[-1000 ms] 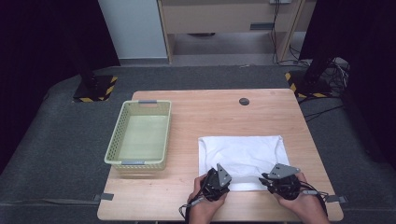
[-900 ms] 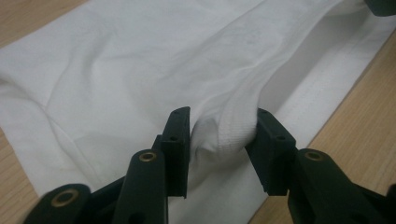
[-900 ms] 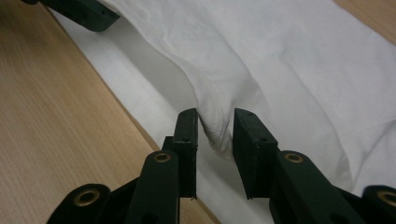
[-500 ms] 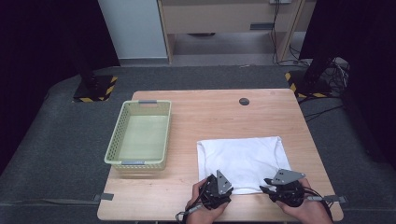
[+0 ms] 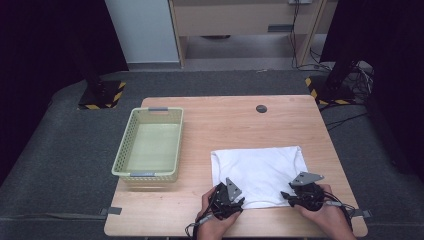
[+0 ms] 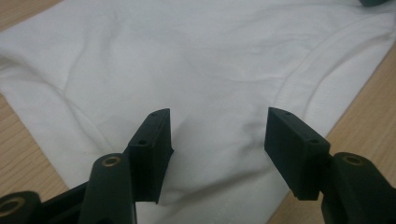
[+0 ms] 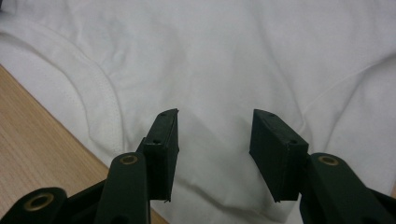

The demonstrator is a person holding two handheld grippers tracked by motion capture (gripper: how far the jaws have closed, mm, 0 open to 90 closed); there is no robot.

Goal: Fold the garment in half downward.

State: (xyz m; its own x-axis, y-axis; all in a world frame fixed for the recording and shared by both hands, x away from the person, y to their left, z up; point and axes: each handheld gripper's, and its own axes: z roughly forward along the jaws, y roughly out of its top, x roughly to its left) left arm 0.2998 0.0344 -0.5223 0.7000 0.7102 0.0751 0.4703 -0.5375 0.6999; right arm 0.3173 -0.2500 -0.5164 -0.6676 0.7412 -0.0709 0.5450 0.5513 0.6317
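A white folded shirt [image 5: 257,170] lies flat on the wooden table [image 5: 225,125], right of centre. My left gripper [image 5: 236,199] sits at its near left corner and my right gripper [image 5: 291,195] at its near right corner, each held in a hand. In the left gripper view the left gripper [image 6: 219,126] stands open just above the white fabric [image 6: 187,60], near a stitched hem. The right gripper [image 7: 215,122] is likewise open over the shirt [image 7: 261,56]. Both pairs of jaws have just been opening, with cloth lying under the gap and nothing pinched.
A pale green plastic basket [image 5: 150,175] stands at the table's left side with nothing in it. A small dark round disc [image 5: 261,108] sits near the far edge. Bare wood lies between basket and shirt and beyond the shirt.
Both hands have shifted slightly along the shirt's near edge, the right one a little outward. The shirt lies where it was.
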